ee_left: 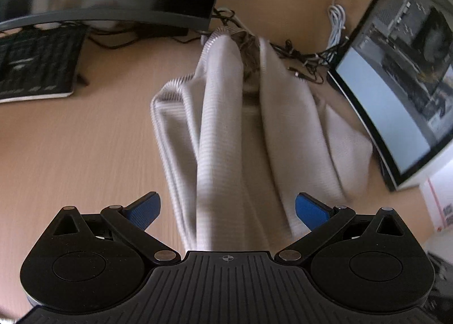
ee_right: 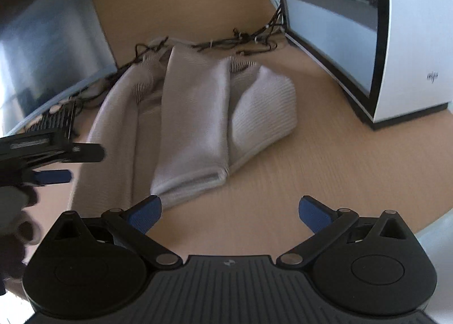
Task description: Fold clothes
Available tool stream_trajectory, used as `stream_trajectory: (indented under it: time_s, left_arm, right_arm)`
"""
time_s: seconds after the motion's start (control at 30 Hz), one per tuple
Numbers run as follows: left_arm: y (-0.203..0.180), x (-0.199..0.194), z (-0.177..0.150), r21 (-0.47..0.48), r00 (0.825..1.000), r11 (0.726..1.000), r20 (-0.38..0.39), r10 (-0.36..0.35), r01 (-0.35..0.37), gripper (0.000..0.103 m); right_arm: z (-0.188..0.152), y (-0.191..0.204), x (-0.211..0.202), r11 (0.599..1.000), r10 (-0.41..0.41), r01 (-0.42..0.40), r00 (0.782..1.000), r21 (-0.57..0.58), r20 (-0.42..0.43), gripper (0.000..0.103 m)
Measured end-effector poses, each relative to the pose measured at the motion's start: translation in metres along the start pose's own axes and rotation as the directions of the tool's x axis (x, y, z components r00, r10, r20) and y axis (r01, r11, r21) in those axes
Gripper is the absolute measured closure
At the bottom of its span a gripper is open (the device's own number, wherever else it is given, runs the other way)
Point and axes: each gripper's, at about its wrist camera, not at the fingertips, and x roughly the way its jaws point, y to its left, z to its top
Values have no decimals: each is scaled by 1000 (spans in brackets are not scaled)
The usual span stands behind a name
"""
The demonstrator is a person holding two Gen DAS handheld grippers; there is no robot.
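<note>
White garment (ee_left: 226, 131) lies between the spread left fingers (ee_left: 144, 209); right fingers (ee_right: 145, 212) spread, empty, beside it.

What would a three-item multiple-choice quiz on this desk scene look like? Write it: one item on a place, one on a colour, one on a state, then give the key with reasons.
1. Where does the white garment lie?
A. on the wooden desk, between the two screens
B. on top of the keyboard
C. hanging off a chair

2. What colour are the pads on the gripper fingers?
A. red
B. blue
C. green

3. How does the right gripper stand?
A. shut on the garment
B. shut on a cable
C. open, holding nothing

Key: 1 A, the cloth rests on the desk with the dark monitor on one side and the white-cased screen on the other. 2 B, both wrist views show blue pads. 3 C, its fingers are spread wide over bare desk just short of the garment's hem.
</note>
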Motion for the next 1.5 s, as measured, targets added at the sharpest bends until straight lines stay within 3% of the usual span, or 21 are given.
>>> stream_trajectory:
  time_s: [0.3,0.4,0.5,0.57,0.63,0.73,0.87,1.0,1.17,1.23,1.27,1.37,1.43,1.5]
  left_arm:
    - [-3,37,47,69,993,990,-10,-119,119,3]
    - [-1,46,49,67,994,992,-35,-105,107,29]
    - [0,59,47,40,991,993,-82,-106,110,40]
    - [-2,68,42,46,992,995,-96,-86,91,53]
    - [-1,71,39,13,992,999,-116,-50,51,85]
    - [9,55,40,21,996,998,-67,-62,63,96]
    - [33,29,59,-13,1000,1000,18,24,-23,97]
    - [60,-7,80,-21,977,990,160,138,-137,97]
    - [97,-34,96,-75,950,974,220,223,-212,97]
    - [108,-35,94,-83,948,971,209,238,-226,97]
    - [113,-36,88,-85,950,969,194,245,-233,97]
    - [123,-35,70,-91,954,965,154,256,-244,97]
    - [123,-35,61,-101,958,968,147,245,-231,97]
    - [123,-36,53,-110,962,970,148,230,-215,97]
  right_arm:
    - [35,24,4,997,-69,69,998,-21,11,0]
    - [49,29,5,996,-58,60,998,-67,28,0]
    - [62,27,8,994,4,1,999,-112,49,0]
    - [73,24,22,991,34,-29,999,-128,40,0]
    - [84,21,36,988,65,-59,997,-144,31,0]
    - [103,26,60,973,112,-104,993,-207,28,0]
    - [129,47,97,948,123,-103,991,-302,48,0]
    - [143,62,136,941,189,-201,980,-274,-69,0]
    - [129,76,163,915,286,-345,920,-209,-266,0]
    - [121,84,160,903,285,-356,915,-240,-286,0]
    - [119,89,156,895,274,-347,923,-280,-270,0]
    - [120,111,146,856,186,-225,974,-465,-129,0]
    - [124,121,154,843,144,-164,986,-512,-79,0]
    - [129,123,174,861,110,-163,984,-481,-137,0]
